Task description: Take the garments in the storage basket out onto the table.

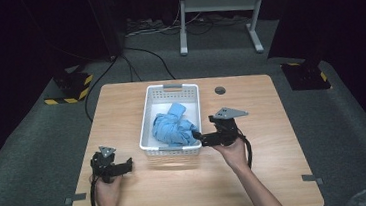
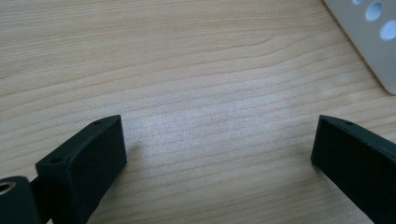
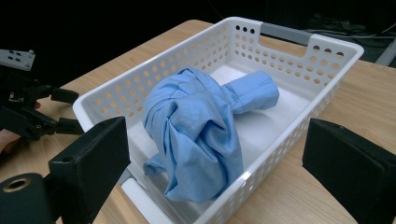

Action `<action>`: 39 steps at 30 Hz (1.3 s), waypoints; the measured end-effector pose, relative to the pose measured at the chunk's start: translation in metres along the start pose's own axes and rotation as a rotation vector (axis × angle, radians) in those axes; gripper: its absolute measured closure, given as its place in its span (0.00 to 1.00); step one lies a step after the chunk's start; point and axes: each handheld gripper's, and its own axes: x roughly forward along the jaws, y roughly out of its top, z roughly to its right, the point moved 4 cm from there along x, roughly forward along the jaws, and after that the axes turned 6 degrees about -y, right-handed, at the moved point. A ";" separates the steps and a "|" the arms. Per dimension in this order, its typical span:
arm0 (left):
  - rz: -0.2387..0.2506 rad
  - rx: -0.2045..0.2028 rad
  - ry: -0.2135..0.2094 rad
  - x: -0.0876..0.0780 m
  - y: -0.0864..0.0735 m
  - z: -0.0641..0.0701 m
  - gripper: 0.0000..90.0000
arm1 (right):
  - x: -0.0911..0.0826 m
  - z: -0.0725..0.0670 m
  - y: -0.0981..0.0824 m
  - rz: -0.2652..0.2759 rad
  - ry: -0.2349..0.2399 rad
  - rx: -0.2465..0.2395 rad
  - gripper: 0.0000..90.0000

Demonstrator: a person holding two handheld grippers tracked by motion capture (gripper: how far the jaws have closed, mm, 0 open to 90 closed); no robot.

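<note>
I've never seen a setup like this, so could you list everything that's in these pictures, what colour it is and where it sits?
Basket: one, white, perforated, middle of the table.
Shirt: one, light blue, bunched up inside the basket.
Table: one, light wood, on grey carpet.
Round hole: one, dark, in the table's far edge, right of the basket.
Metal frame: one, grey, on the floor beyond the table.
Left gripper: one, black, open, over bare table left of the basket.
Right gripper: one, black, open, at the basket's near right corner.
</note>
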 end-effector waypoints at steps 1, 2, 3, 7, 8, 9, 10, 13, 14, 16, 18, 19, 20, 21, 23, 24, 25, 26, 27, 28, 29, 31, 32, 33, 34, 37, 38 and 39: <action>0.000 0.000 0.000 0.000 0.000 0.000 0.04 | 0.000 0.000 0.000 0.000 0.000 0.000 0.08; 0.000 0.000 0.000 0.000 0.000 0.000 0.04 | 0.001 -0.001 0.001 0.001 0.001 -0.002 0.08; 0.000 0.000 0.000 0.000 0.000 0.000 0.04 | 0.002 -0.001 0.001 0.001 0.003 -0.004 0.08; 0.000 -0.001 0.000 0.000 0.000 0.000 0.04 | 0.007 -0.005 0.003 -0.003 0.012 -0.008 0.08; 0.000 -0.001 0.000 0.000 0.000 0.000 0.04 | 0.008 -0.005 0.003 -0.004 0.014 -0.008 0.08; 0.000 -0.001 0.000 0.000 0.000 0.000 0.04 | 0.008 -0.005 0.003 -0.004 0.014 -0.008 0.08; 0.000 -0.001 0.000 0.000 0.000 0.000 0.04 | 0.009 -0.006 0.003 -0.006 0.016 -0.008 0.08; 0.000 -0.001 0.000 0.000 0.000 0.000 0.04 | 0.012 -0.008 0.005 -0.009 0.020 -0.011 0.08; 0.000 -0.001 0.000 0.000 0.000 0.000 0.04 | 0.013 -0.009 0.005 -0.010 0.021 -0.013 0.08; 0.000 0.000 0.000 0.000 0.000 0.000 0.04 | 0.014 -0.009 0.005 -0.012 0.021 -0.015 0.08; 0.000 0.000 0.000 0.000 0.000 0.000 0.04 | 0.018 -0.010 0.004 -0.022 0.021 -0.013 0.08; 0.000 -0.001 0.000 0.000 0.000 0.000 0.04 | 0.019 -0.010 0.004 -0.027 0.022 -0.011 0.08; 0.000 -0.001 0.000 0.000 0.000 0.000 0.04 | 0.021 -0.011 0.003 -0.031 0.024 -0.013 0.08; 0.000 0.000 0.000 0.000 0.000 0.000 0.04 | 0.021 -0.011 0.003 -0.031 0.024 -0.013 0.08; 0.000 -0.001 0.000 0.000 0.000 0.000 0.04 | 0.026 -0.011 0.002 -0.046 0.021 -0.018 0.08; 0.000 -0.001 0.000 0.000 0.000 0.000 0.04 | 0.028 -0.011 0.001 -0.049 0.021 -0.018 0.08; 0.000 -0.001 0.000 0.000 0.000 0.000 0.04 | 0.029 -0.011 0.001 -0.053 0.021 -0.016 0.08; 0.000 0.000 0.000 0.000 0.000 0.000 0.04 | 0.031 -0.011 0.000 -0.057 0.020 -0.016 0.08; 0.000 0.000 0.000 0.000 0.000 0.000 0.04 | 0.033 -0.011 0.000 -0.061 0.020 -0.015 0.08; 0.000 -0.001 0.000 0.000 0.000 0.000 0.04 | 0.033 -0.011 0.000 -0.061 0.020 -0.015 0.08; 0.000 -0.001 0.000 0.000 0.000 0.000 0.04 | 0.034 -0.011 -0.001 -0.065 0.020 -0.016 0.08; 0.000 0.000 0.000 0.000 0.000 0.000 0.04 | 0.039 -0.012 -0.002 -0.079 0.025 -0.015 0.09; 0.000 0.000 0.000 0.000 0.000 0.000 0.04 | 0.040 -0.013 -0.002 -0.083 0.027 -0.016 0.09; 0.000 -0.001 0.000 0.000 0.000 0.000 0.04 | 0.042 -0.013 -0.003 -0.087 0.027 -0.019 0.09; 0.000 0.000 0.000 0.000 0.000 0.000 0.04 | 0.044 -0.013 -0.003 -0.092 0.024 -0.022 0.09; 0.001 0.001 -0.001 0.000 0.000 0.000 0.04 | 0.049 -0.015 -0.005 -0.110 0.021 -0.031 0.09; 0.000 0.001 -0.001 0.000 0.000 0.000 0.04 | 0.049 -0.015 -0.005 -0.110 0.021 -0.031 0.09; 0.001 0.001 -0.002 0.000 0.000 0.000 0.04 | 0.051 -0.015 -0.006 -0.116 0.017 -0.034 0.10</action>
